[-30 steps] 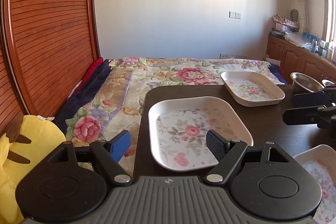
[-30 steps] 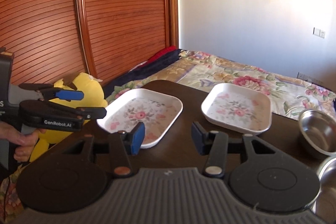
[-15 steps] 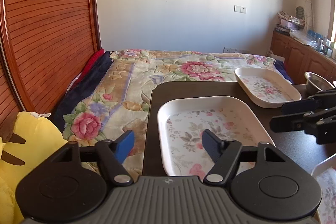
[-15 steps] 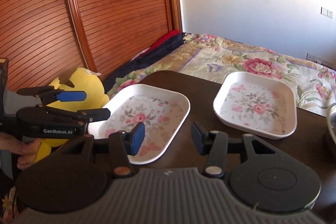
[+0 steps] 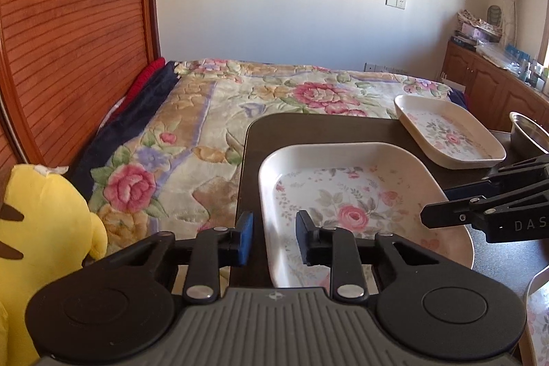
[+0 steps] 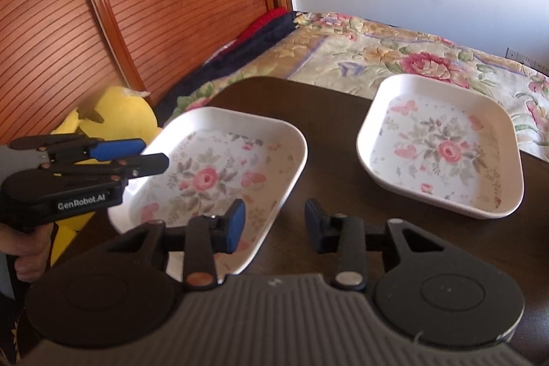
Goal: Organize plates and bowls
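Note:
A white square plate with a rose print (image 5: 357, 194) (image 6: 219, 174) lies at the table's near left corner. My left gripper (image 5: 274, 237) is open, its fingers straddling the plate's left rim; it also shows in the right wrist view (image 6: 137, 153). My right gripper (image 6: 272, 223) is open and empty, its fingers astride the plate's right edge; its tips show in the left wrist view (image 5: 442, 204). A second matching plate (image 5: 449, 134) (image 6: 442, 146) lies farther back. A steel bowl (image 5: 530, 134) stands at the right.
The dark table (image 5: 329, 129) (image 6: 329, 112) ends at a bed with a floral quilt (image 5: 219, 112). A yellow plush toy (image 5: 41, 222) sits left of the table. A wooden slatted wall (image 5: 68, 40) runs along the left. Part of a third plate (image 5: 538, 314) shows at the bottom right.
My left gripper has moved left over the near plate's left rim and its fingers have narrowed. My right gripper has moved forward and left toward the same plate.

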Available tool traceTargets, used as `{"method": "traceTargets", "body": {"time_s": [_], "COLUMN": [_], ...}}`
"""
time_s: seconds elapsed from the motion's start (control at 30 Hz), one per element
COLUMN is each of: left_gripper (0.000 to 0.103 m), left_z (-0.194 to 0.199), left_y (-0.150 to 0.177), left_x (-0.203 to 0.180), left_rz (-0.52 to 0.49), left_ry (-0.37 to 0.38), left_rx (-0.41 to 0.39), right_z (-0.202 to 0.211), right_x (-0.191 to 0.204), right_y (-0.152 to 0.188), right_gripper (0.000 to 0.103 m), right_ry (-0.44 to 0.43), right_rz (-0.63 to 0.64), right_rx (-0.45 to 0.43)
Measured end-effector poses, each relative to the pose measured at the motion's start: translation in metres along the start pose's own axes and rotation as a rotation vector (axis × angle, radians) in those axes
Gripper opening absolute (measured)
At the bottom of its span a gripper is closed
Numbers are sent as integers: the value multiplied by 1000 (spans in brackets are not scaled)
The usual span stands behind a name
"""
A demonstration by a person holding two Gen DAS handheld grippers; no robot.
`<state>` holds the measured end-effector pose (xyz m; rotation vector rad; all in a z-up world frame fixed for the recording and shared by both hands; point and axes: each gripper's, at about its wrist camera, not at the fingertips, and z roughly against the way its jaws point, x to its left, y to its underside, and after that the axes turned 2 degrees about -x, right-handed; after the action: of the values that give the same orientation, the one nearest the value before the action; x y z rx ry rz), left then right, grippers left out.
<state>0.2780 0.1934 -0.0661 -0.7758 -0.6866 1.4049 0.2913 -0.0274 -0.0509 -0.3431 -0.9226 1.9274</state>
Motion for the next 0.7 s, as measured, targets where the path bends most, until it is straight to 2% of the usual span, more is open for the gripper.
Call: {"method": "traceTargets", "body": {"time_s": [0.17, 0.2, 0.7], "left_gripper": [23, 23, 22], "left_z": [-2, -1, 5], "left_y": [3, 3, 5], "left_x": [4, 5, 2], "left_rz": [16, 22, 57], "left_ry": [16, 18, 35], "left_rx": [10, 9, 22], "right_z": [-5, -5, -5], "right_x": [-1, -1, -2], "right_y": [-1, -2, 0], "right_gripper": [28, 23, 15], "right_ry": [-9, -14, -15], "right_rz": [-2, -4, 1], "right_rx": [18, 21, 14]}}
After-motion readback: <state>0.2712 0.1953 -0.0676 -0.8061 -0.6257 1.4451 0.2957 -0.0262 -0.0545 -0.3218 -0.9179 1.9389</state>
